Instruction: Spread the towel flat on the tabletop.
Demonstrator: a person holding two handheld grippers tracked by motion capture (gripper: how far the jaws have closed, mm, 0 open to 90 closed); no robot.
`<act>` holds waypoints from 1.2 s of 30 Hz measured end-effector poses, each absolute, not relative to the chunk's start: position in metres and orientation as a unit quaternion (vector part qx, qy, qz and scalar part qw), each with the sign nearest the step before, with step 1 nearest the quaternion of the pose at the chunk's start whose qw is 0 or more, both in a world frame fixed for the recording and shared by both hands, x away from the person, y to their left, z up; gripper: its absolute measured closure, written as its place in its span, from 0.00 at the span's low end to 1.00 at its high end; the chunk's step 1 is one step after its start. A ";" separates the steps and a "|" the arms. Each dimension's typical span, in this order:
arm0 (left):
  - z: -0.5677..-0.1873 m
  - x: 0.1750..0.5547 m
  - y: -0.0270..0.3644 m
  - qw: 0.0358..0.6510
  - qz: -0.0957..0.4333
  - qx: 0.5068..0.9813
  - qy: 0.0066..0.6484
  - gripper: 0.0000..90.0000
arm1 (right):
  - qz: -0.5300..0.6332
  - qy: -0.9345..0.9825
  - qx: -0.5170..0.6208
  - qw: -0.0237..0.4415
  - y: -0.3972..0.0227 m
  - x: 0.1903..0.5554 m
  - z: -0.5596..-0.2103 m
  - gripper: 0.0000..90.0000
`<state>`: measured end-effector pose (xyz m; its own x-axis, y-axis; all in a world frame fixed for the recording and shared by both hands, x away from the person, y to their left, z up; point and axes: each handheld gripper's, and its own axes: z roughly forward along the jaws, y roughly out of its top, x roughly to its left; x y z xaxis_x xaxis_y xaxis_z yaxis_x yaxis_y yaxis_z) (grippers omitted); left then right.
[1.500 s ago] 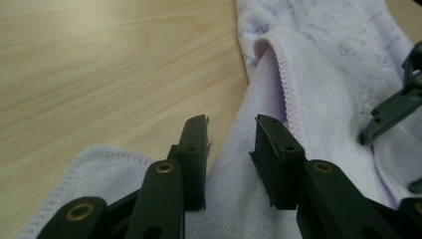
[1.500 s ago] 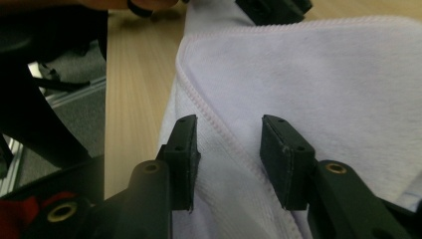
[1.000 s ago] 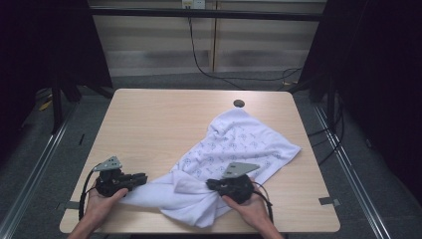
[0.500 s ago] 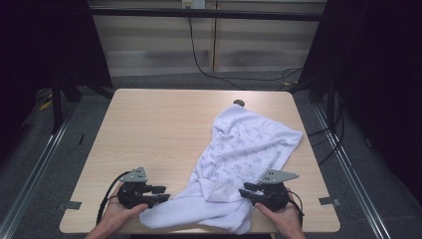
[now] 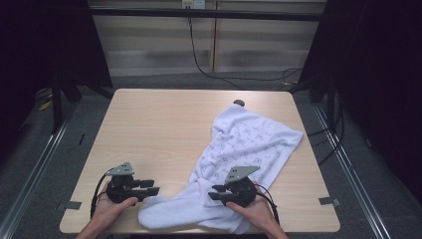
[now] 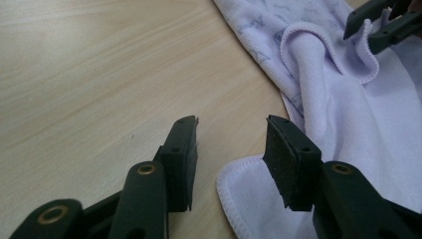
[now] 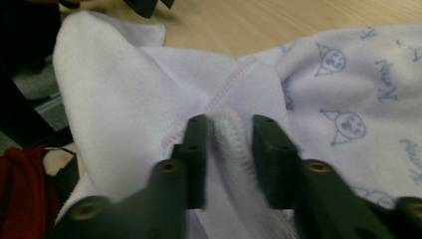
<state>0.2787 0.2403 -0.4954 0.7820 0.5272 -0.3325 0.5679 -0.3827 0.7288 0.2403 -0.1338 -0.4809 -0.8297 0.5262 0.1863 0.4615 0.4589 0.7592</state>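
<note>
A white cloth (image 5: 249, 144) with a faint blue print lies crumpled from the table's far right down to the near edge. My left gripper (image 5: 155, 187) rests low at the near left, pointing right at the cloth's near corner. Its jaws (image 6: 231, 134) have just been opening and stand open, with only the hemmed corner (image 6: 239, 194) lying on the table beneath them. My right gripper (image 5: 213, 192) sits on the cloth's near part, pointing left. Its jaws (image 7: 230, 127) have just been closing and pinch a raised fold of hem (image 7: 231, 134).
The light wooden table (image 5: 159, 124) is bare left of the cloth. A small dark round thing (image 5: 239, 103) sits at the far edge. Cables hang behind the table. Grey tape marks (image 5: 328, 200) lie on the floor beside the near corners.
Both hands drew the cloth toward the near edge, stretching it out. The left gripper then let go of its corner. The right gripper shifted left and closed on a fold.
</note>
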 end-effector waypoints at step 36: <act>-0.503 0.249 0.204 0.422 -0.011 0.876 0.232 0.58 | 0.453 0.779 0.419 0.110 -0.237 0.204 -0.480 0.95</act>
<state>0.2487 0.2041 -0.5026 0.8923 0.3971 -0.2148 0.4155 -0.5364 0.7346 0.2038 -0.2366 -0.4803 -0.6243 0.7530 0.2077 0.5536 0.2390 0.7977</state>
